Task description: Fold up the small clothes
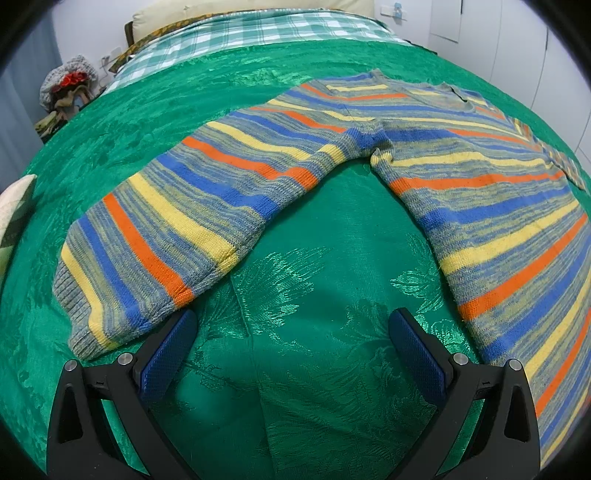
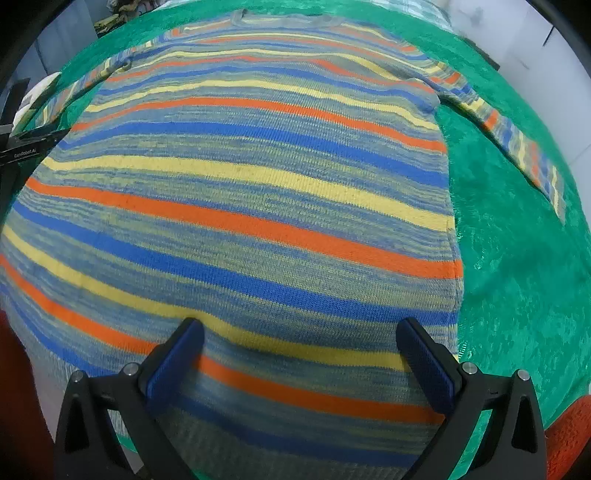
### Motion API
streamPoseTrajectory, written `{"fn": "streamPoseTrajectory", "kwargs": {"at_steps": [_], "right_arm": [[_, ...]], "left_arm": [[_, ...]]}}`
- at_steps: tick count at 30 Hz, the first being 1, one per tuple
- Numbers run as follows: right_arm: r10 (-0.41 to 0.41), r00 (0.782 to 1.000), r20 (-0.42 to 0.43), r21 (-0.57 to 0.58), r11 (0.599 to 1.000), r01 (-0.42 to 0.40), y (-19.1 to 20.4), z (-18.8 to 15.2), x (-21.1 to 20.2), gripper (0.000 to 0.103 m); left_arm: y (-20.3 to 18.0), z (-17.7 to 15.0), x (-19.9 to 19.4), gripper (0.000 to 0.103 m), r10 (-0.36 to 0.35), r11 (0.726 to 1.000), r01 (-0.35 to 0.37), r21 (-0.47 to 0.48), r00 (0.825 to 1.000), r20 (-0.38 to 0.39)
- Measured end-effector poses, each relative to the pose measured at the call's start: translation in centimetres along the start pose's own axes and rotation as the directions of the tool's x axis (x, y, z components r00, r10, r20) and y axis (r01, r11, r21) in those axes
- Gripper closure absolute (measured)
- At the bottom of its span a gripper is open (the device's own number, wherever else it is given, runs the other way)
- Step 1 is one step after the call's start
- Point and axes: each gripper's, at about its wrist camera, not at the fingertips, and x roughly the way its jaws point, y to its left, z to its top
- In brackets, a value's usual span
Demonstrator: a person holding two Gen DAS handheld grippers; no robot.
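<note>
the only lettering sits at the far left edge of the right wrist view, on a black bar [image 2: 20,150] beside the striped sweater [image 2: 236,206]: small pale print that seems to read "genrobot.ai", though the fisheye blur makes the first letters uncertain. nothing legible shows in the left wrist view, where the wall fixtures [image 1: 394,10] are too small to make out.

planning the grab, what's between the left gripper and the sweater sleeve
Only bare green bedspread separates the open left gripper from the striped sleeve, in the left wrist view.
</note>
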Motion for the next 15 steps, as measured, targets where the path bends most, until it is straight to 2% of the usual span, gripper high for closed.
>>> {"fn": "streamPoseTrajectory", "kwargs": {"at_steps": [15], "right_arm": [[0.022, 0.996, 0.086, -0.002, 1.0, -0.022, -0.2, -2.2, -0.9, 0.0]], "left_arm": [[-0.3, -0.6, -0.3, 0.0, 0.019, 1.0, -0.019, -0.014, 0.999, 0.039]]}}
